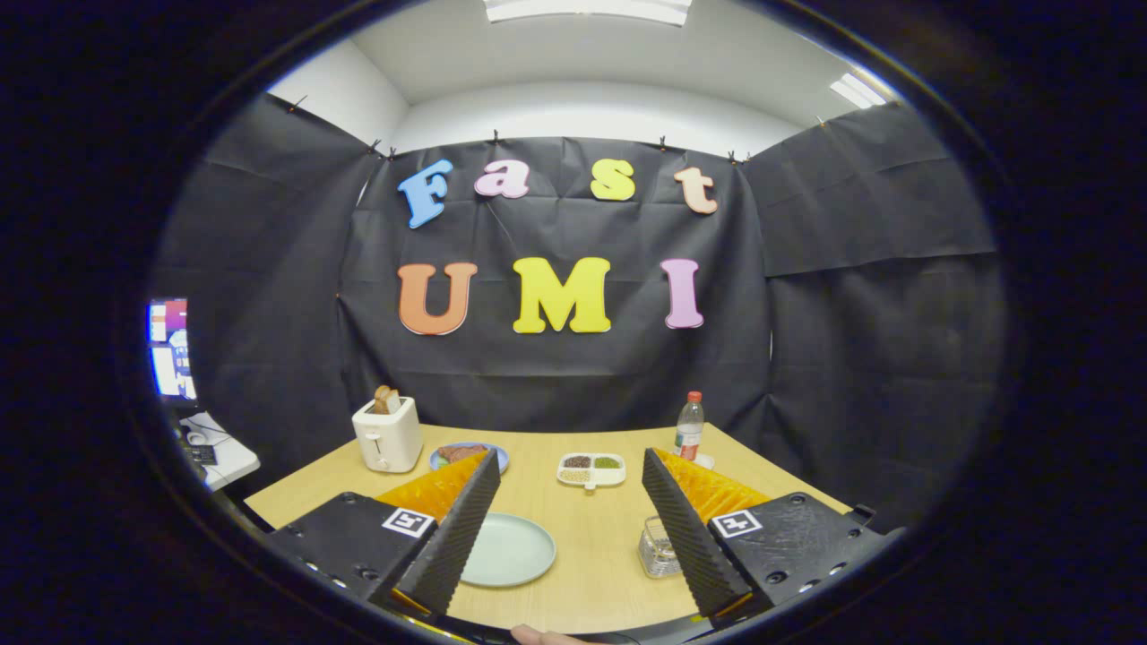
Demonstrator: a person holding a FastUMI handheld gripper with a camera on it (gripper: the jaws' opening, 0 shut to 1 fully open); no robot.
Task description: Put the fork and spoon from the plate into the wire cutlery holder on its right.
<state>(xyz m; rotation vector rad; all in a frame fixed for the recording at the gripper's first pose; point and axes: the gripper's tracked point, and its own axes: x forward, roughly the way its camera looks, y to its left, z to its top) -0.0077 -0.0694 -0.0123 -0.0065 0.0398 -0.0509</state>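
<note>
1. My fingers (566,502) are spread wide with nothing between them, hanging above the wooden desk (591,555).
2. The plate (509,548), pale green, lies flat on the desk just inside my left finger, partly tucked behind it. I can't make out a fork or spoon on the part I can see.
3. The cutlery holder (659,546) stands right against the inner side of my right finger, half hidden by it. It looks like wire or see-through stuff, can't tell what's in it.
4. Beyond the fingertips: a small white divided dish (591,468) with dark and green fillings sits roughly in line with the gap.
5. Further out past my left finger, a white toaster (387,436) with bread sticking up, and a blue plate (468,455) of food beside it.
6. Past my right finger, a plastic bottle (689,425) with a red cap stands upright.
</note>
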